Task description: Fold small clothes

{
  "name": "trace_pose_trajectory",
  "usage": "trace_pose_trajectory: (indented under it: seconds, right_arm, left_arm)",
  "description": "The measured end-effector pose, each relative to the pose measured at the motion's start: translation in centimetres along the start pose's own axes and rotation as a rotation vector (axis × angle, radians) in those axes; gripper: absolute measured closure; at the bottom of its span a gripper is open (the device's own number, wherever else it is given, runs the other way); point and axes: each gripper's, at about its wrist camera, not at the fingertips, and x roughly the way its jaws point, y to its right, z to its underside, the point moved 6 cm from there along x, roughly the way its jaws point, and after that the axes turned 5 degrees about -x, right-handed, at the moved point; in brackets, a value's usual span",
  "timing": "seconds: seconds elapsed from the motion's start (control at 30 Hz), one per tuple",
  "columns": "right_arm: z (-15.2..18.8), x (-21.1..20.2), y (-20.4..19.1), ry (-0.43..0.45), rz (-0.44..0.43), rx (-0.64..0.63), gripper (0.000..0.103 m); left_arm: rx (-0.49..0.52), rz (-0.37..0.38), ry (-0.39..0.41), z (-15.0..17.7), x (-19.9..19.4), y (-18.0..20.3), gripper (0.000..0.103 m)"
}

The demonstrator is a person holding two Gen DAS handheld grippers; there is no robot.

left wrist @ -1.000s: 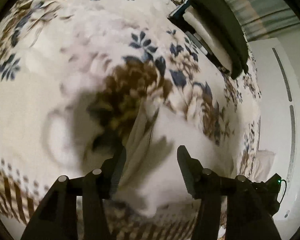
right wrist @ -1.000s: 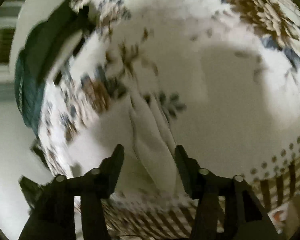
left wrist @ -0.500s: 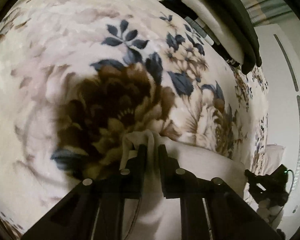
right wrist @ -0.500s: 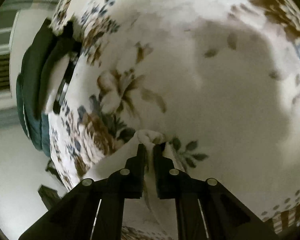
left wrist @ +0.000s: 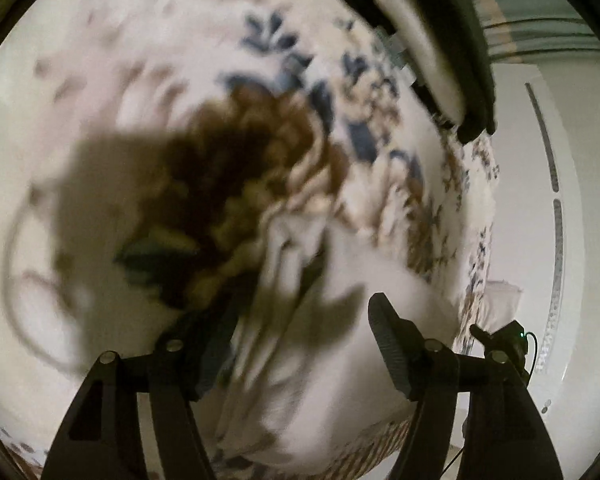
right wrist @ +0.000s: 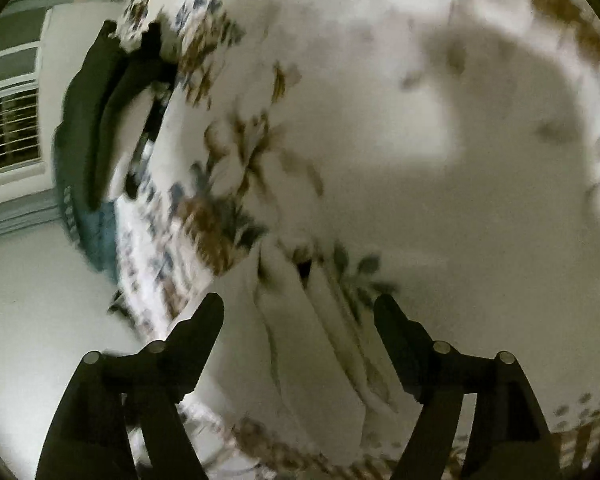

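Note:
A small white garment point(left wrist: 332, 344) lies bunched in folds on a floral blanket point(left wrist: 180, 80). My left gripper point(left wrist: 304, 320) is open, its fingers apart on either side of the cloth, holding nothing. In the right wrist view the same white garment point(right wrist: 300, 344) lies in long folds between the fingers of my right gripper point(right wrist: 300, 308), which is open and empty just above it. Both views are motion-blurred.
A stack of folded dark and white clothes point(left wrist: 440, 40) sits at the far edge of the blanket; it also shows in the right wrist view point(right wrist: 100, 120). A white wall point(left wrist: 540, 200) lies beyond the bed edge. A window with blinds point(right wrist: 8, 128) is at left.
Half a second ago both grippers were shut on the garment's edge. Both have now opened, let the cloth go and pulled back from it.

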Motion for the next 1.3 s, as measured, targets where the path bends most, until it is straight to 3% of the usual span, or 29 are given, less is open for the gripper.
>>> trace_pose_trajectory:
  seconds: [0.13,0.27,0.33,0.37,0.4,0.43,0.47,0.5,0.6,0.8,0.9,1.07,1.3]
  right_arm:
    - [1.0,2.5,1.1,-0.100,-0.038,-0.025,0.019]
    - [1.4,4.5,0.5,-0.145,-0.058,-0.048,0.019]
    - [1.4,5.3,0.2,-0.150,-0.067,-0.036,0.019]
    - [1.5,5.5,0.0,-0.149,-0.070,-0.038,0.020]
    - [1.4,5.7,-0.3,-0.136,-0.069,-0.047,0.029]
    - [1.5,5.9,-0.6,-0.132,-0.061,-0.059,0.040]
    - [1.6,5.9,-0.7,-0.131,-0.056,-0.064,0.069]
    - [1.6,5.9,-0.9,-0.118,-0.049,-0.063,0.078]
    - [1.7,5.2,-2.3,-0.082,-0.030,-0.080,0.084]
    - [1.4,2.5,-7.7,-0.045,-0.011,-0.160,0.085]
    - [-0.2,0.4,-12.1,-0.006,-0.010,-0.206,0.085]
    - [-4.6,-2.7,-19.2,0.063,-0.033,-0.272,0.085]
    - [-16.4,-3.1,-31.2,0.152,-0.075,-0.375,0.085]
  left_arm:
    - [0.001,0.037,-0.065,0.9,2.1,-0.2,0.038]
    - [0.027,0.020,-0.061,0.9,3.2,0.8,0.038]
    - [0.048,0.026,-0.041,0.9,3.1,1.4,0.042]
    - [0.062,0.032,-0.030,1.0,2.9,1.9,0.053]
    - [0.070,0.022,-0.024,1.0,3.0,2.1,0.079]
    - [0.078,0.020,-0.022,1.0,2.9,2.4,0.083]
    - [0.085,0.013,-0.006,1.0,2.6,2.8,0.085]
    - [0.091,0.008,0.001,0.9,2.3,2.8,0.086]
    - [0.100,0.002,0.015,0.9,1.6,3.8,0.087]
    - [0.151,0.007,0.044,-0.4,-1.6,6.8,0.087]
    - [0.175,0.027,0.063,-2.6,-3.6,9.3,0.087]
    - [0.223,0.046,0.128,-8.9,-6.8,15.0,0.087]
    - [0.303,0.051,0.271,-21.4,-9.7,23.9,0.087]
